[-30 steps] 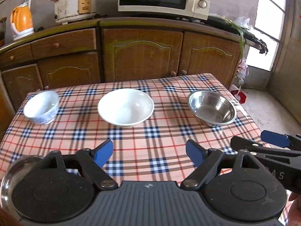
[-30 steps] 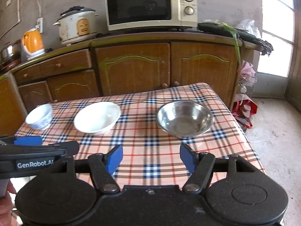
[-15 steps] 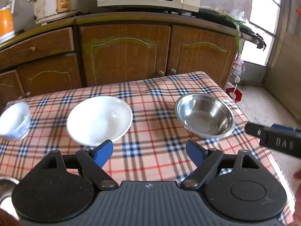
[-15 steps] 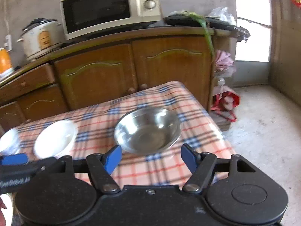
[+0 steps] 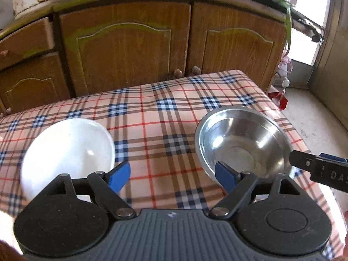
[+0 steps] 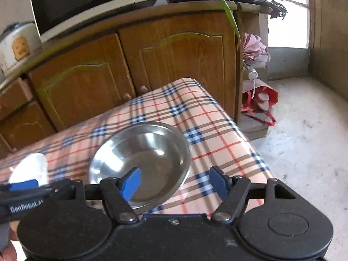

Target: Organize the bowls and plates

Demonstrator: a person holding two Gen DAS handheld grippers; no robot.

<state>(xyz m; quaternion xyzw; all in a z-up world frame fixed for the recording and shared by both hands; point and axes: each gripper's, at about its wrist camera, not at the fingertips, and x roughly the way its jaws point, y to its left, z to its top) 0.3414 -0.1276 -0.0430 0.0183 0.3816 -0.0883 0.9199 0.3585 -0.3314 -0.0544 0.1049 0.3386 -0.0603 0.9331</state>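
The left gripper [image 5: 171, 175] is hovering with its fingers released and nothing between them. The right gripper [image 6: 175, 181] is also spread and holding nothing. The steel bowl [image 5: 241, 143] is sitting near the right edge of the plaid tabletop [image 5: 152, 113], well apart from the white bowl [image 5: 67, 150].

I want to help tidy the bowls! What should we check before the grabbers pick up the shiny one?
1. Right gripper open: ok.
2. Left gripper open, holding nothing: ok.
3. Steel bowl empty and upright: ok.
4. Steel bowl's rim between the right gripper's fingers: ok, though not gripped.
5. White bowl out of the way: ok.
6. Steel bowl safely in from the table edge: cannot tell.
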